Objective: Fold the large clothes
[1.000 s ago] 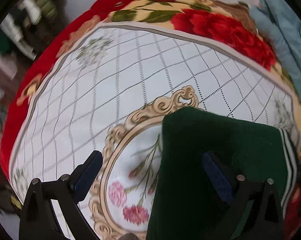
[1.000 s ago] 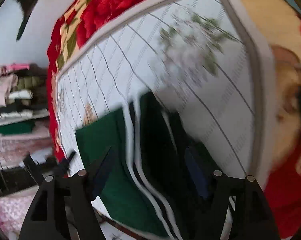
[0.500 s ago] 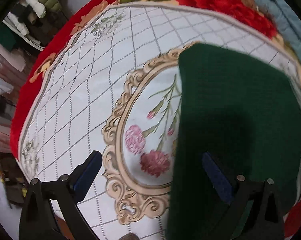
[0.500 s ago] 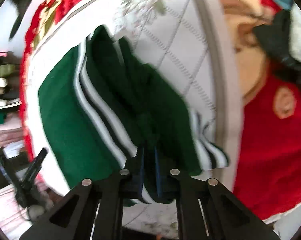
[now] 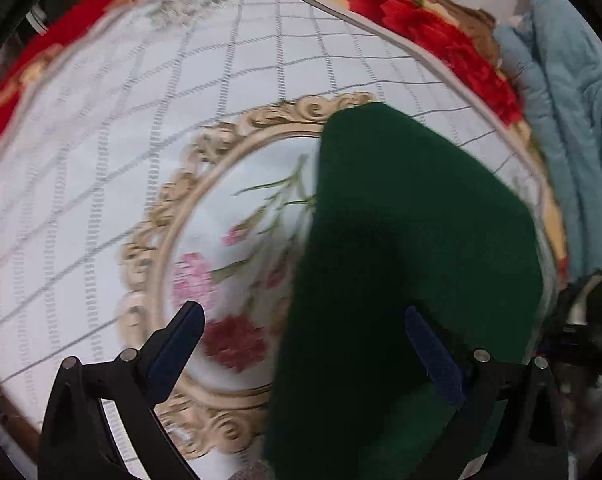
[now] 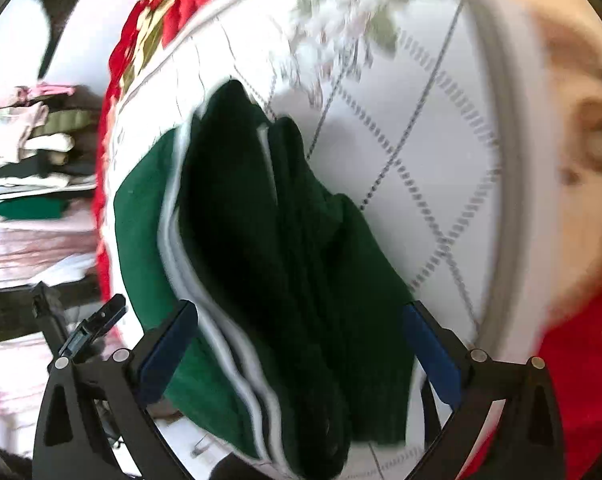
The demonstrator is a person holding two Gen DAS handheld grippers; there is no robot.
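Presently, one green garment (image 5: 401,280), dark, folded into a thick flat bundle, lying on the white quilted cover (image 5: 181,140) of a bed, partly over the cover's gold-scrolled oval medallion (image 5: 157,216) with pink and red flowers. In the right wrist view the garment (image 6: 293,240) shows stacked layers with white stripe trim (image 6: 205,304) running along one side; a lighter green panel sits beyond the trim, toward the bed's edge.

Left gripper (image 5: 301,344): jaws wide apart, blue pads showing, holding nothing; one finger is above the medallion, the other above the green fabric. Whether that finger touches the cloth cannot be told.

Right gripper (image 6: 297,344): jaws wide apart, spanning the near end of the bundle, clamped on nothing; the view is motion-blurred, so contact with the fabric cannot be told.

Under the cover: red floral blanket (image 5: 441,36), showing along the far edge and corners of the bed. Beside it, at the bed's far corner, a light blue cloth (image 5: 569,120), bunched in folds. Off the bed, in the right wrist view, a pile of folded clothes (image 6: 33,160) in mixed colours.
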